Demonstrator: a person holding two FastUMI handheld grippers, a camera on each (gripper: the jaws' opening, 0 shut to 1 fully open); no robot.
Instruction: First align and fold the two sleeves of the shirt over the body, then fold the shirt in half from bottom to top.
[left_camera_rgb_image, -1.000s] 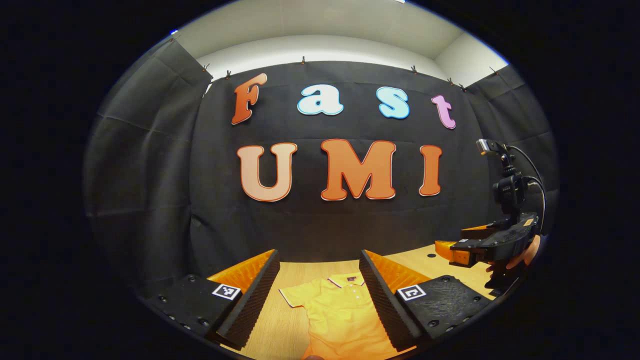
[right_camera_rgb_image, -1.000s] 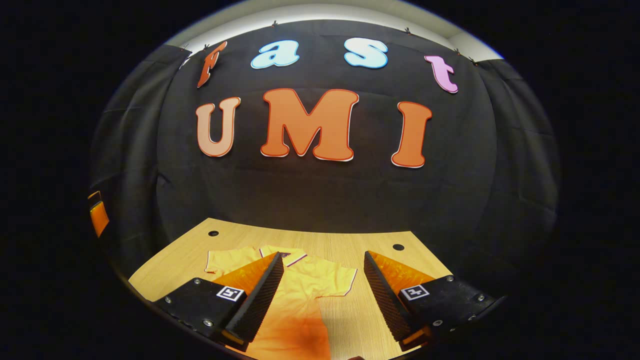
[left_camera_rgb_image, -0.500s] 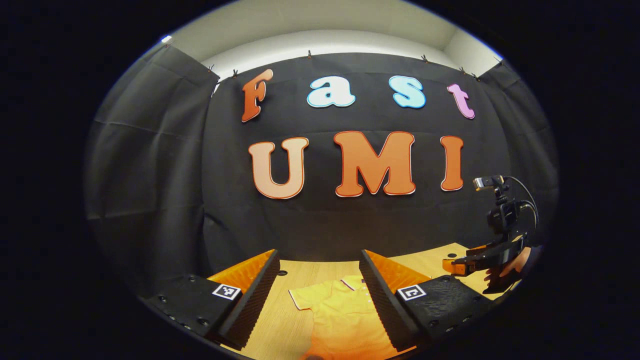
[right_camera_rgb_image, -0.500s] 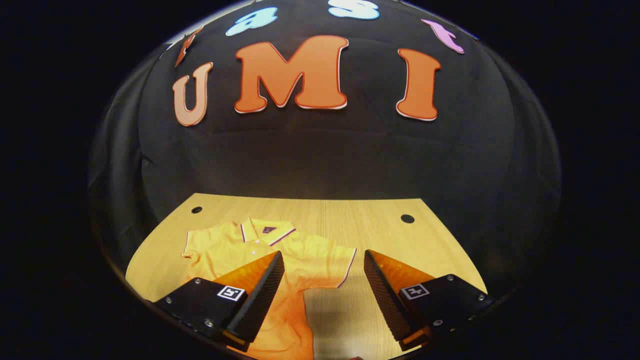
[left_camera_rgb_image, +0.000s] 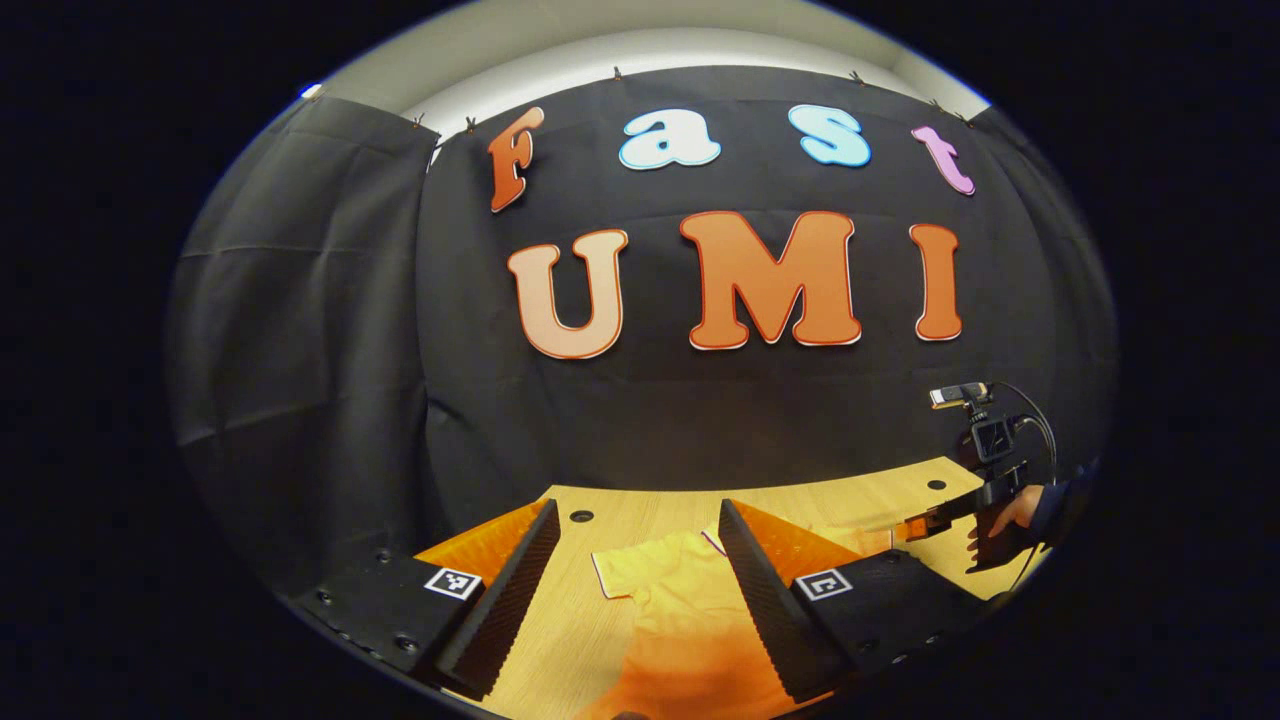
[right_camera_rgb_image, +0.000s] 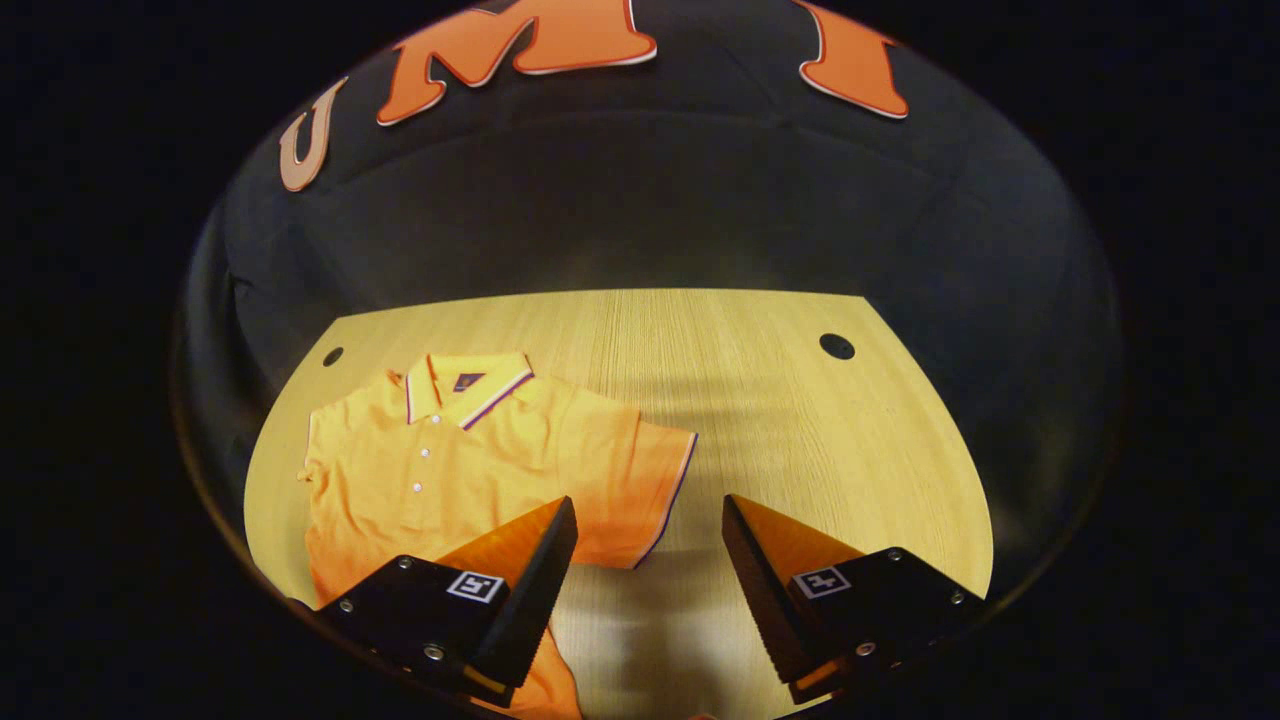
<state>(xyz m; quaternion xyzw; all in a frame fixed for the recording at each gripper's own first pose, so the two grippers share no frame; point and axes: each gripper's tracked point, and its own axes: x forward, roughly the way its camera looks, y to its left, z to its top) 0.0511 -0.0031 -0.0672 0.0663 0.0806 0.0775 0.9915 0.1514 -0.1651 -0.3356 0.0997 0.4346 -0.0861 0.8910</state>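
In the left gripper view, the left gripper (left_camera_rgb_image: 636, 590) is hovering with its jaws spread wide and nothing between them, while the shirt (left_camera_rgb_image: 680, 610) is lying flat on the wooden table (left_camera_rgb_image: 800, 500) just ahead of and below the gap. One short sleeve (left_camera_rgb_image: 625, 572) is spreading out between the ribbed, wedge-shaped fingers (left_camera_rgb_image: 505, 590), probably because that sleeve is the first thing to fold. Off to this claw's right, the right gripper (left_camera_rgb_image: 925, 525) is reaching low over the table in a person's hand (left_camera_rgb_image: 1005, 515); whether it is touching cloth is too small to tell there. In the right gripper view, the right gripper (right_camera_rgb_image: 645, 580) is likewise standing open and empty, and the shirt (right_camera_rgb_image: 470, 460) is sitting ahead and to its left, collar (right_camera_rgb_image: 465, 385) away from it and buttoned placket up. The other sleeve's striped hem (right_camera_rgb_image: 670, 490) is lying just beyond the gap, suggesting the claw is lining up to pinch it. The soft knit is rumpling slightly; the table (right_camera_rgb_image: 800, 420) looks smooth, grained and pierced by round holes (right_camera_rgb_image: 836, 346).
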